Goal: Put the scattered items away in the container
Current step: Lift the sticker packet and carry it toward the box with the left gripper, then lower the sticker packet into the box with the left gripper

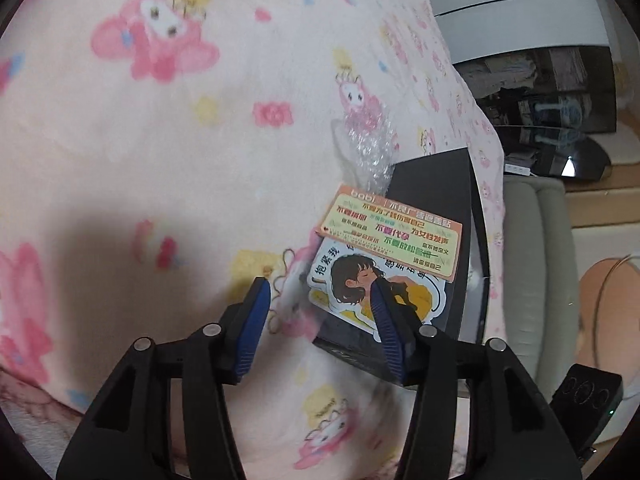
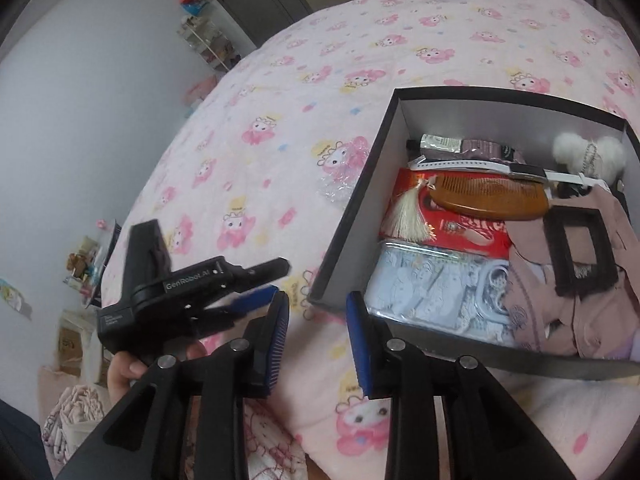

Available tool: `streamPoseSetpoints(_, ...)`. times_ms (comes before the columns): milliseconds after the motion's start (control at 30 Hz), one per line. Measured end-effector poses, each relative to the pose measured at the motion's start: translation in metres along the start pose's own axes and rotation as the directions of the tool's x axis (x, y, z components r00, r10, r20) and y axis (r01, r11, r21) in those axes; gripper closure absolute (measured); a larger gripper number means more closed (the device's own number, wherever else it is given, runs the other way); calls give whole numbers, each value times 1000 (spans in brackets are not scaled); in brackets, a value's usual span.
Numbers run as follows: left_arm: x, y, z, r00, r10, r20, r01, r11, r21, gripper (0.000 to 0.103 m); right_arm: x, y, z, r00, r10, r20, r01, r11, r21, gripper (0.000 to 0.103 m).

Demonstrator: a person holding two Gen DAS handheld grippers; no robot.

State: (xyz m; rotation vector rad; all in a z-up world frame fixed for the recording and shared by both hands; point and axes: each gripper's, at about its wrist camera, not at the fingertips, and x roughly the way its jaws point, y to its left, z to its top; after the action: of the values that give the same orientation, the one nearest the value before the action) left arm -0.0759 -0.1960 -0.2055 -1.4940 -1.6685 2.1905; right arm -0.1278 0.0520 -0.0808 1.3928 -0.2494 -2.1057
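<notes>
Left claw lining up on the sticker cards

Left wrist: my left gripper [image 1: 320, 308] is spread, pinching nothing, over the girl-cartoon sticker [image 1: 360, 284] and orange text card [image 1: 392, 232] on a flat black lid [image 1: 440, 184] near the pink cartoon quilt's [image 1: 160, 160] edge.
Right wrist: right gripper [image 2: 318, 336] part-open and empty, hanging at the near-left corner of the black cardboard box [image 2: 352, 208], probably to steady it.

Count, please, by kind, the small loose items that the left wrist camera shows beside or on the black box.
Printed cards: 2 (orange card, girl sticker)
Bubble wrap: 1
Total: 3
</notes>
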Motion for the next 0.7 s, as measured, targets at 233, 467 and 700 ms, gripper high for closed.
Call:
streamPoseSetpoints(233, 7, 27, -26, 990, -115, -83, 103, 985, -135, 46, 26, 7, -34, 997, 3, -77, -1, 1000, 25, 77)
streamPoseSetpoints(467, 17, 34, -15, 959, -283, -19, 264, 918, -297, 48, 59, -8, -41, 999, -12, -48, 18, 991, 129, 77)
streamPoseSetpoints(700, 32, 28, -26, 955, -289, -70, 256, 919, -301, 97, 64, -3, -35, 999, 11, -38, -4, 987, 162, 69)
